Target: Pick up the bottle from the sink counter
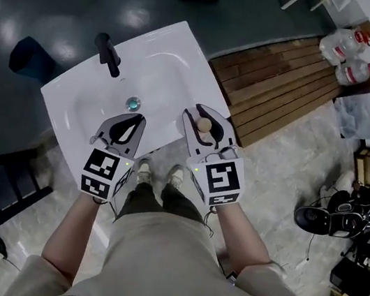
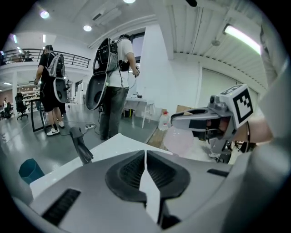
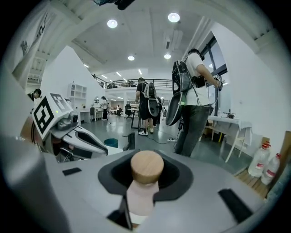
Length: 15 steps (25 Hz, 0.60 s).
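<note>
While the bottle hangs in the right gripper's pinch, the items stand as listed, left to right in the head view.

Item 1. Tap (image 1: 108,54) — black, at 11 o'clock from the drain (image 1: 133,103), on the white sink counter (image 1: 173,56). Clear of both grippers.

Item 2. Left gripper (image 1: 135,121): jaws pressed together on nothing, at 6 o'clock from the drain. Best left idle, apart from the load.

Item 3. Right gripper (image 1: 204,117): pinching the bottle (image 1: 204,125) at the neck, just under its wooden cap (image 3: 147,166). It sits at 3 o'clock from the drain, over the counter's near right edge. The pale pink body (image 2: 178,140) hangs below the jaws and looks lifted free of the counter.

Item 4. Wooden decking (image 1: 281,83): floor at 3 o'clock from the sink, water jugs (image 1: 346,55) beyond.

Handling note, by judgement: the cap is wider than the neck, so it should serve as a stop if the neck slides — hold the squeeze even, no harder. Raise straight up, bottle upright, no swing toward the tap or the left gripper. A tilt would let the body lever against a narrow hold.
</note>
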Tool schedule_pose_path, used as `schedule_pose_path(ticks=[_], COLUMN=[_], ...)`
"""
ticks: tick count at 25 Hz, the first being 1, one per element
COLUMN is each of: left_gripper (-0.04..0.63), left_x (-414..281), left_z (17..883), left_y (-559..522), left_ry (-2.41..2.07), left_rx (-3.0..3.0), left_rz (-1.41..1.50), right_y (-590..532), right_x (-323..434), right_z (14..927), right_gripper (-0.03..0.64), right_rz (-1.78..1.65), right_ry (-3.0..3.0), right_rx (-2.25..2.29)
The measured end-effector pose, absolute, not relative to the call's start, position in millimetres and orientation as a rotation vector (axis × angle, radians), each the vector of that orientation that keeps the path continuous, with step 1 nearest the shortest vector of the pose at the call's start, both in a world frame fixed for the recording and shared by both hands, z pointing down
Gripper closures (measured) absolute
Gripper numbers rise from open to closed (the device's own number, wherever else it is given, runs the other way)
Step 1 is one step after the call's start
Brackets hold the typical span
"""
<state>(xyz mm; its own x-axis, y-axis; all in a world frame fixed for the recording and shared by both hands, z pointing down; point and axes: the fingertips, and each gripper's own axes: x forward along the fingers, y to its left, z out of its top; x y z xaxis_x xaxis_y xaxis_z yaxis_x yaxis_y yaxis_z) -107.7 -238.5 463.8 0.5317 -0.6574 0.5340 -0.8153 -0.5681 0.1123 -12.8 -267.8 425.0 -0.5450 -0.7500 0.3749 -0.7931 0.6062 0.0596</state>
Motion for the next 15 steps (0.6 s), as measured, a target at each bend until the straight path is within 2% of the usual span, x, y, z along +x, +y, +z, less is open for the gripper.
schedule_pose_path(ticks=[7, 15], left_gripper=[0.580, 0.580], left_x=[-113, -111], left_z=[405, 386], left_y=[-236, -213], left_ry=[-1.266, -1.274], left_rx=[2.492, 2.538], left_rz=[0.565, 0.614], right_y=[-250, -219], right_x=[-3, 9], right_z=[351, 326], right_gripper=[0.538, 0.538], right_rz=[0.123, 0.165], right_ry=[-2.518, -2.562], right_rx=[1.268, 1.212])
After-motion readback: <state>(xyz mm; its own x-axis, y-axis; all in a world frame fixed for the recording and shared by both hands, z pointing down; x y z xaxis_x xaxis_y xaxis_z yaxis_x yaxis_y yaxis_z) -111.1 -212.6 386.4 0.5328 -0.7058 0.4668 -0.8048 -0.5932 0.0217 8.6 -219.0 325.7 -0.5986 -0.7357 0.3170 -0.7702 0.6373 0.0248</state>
